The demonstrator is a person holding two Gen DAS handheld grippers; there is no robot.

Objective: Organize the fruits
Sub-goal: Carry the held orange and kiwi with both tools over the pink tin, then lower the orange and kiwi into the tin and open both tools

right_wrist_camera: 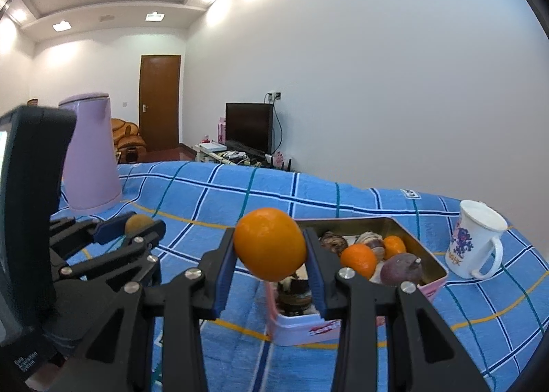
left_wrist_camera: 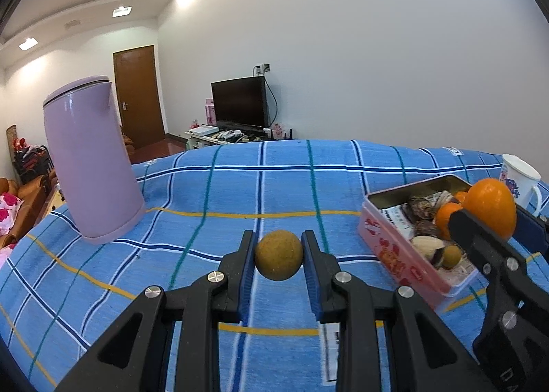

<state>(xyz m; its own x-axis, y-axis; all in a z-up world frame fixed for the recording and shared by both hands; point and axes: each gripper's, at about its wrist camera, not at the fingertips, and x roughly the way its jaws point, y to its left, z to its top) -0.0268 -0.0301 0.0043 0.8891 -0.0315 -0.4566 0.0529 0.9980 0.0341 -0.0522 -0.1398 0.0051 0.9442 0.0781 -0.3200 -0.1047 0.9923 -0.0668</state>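
Left gripper (left_wrist_camera: 278, 256): I have it clamped on a brown round fruit (left_wrist_camera: 278, 254), above the cloth.
Right gripper (right_wrist_camera: 271, 244): clamped on an orange (right_wrist_camera: 270, 243), over the tin (right_wrist_camera: 433, 289).
Risk: I judge either round fruit may slip and roll off.

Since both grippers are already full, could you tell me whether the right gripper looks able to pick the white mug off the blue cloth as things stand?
Probably not yet: the right gripper is shut on an orange, so its fingers are occupied. The white mug stands unobstructed beside the pink tin.
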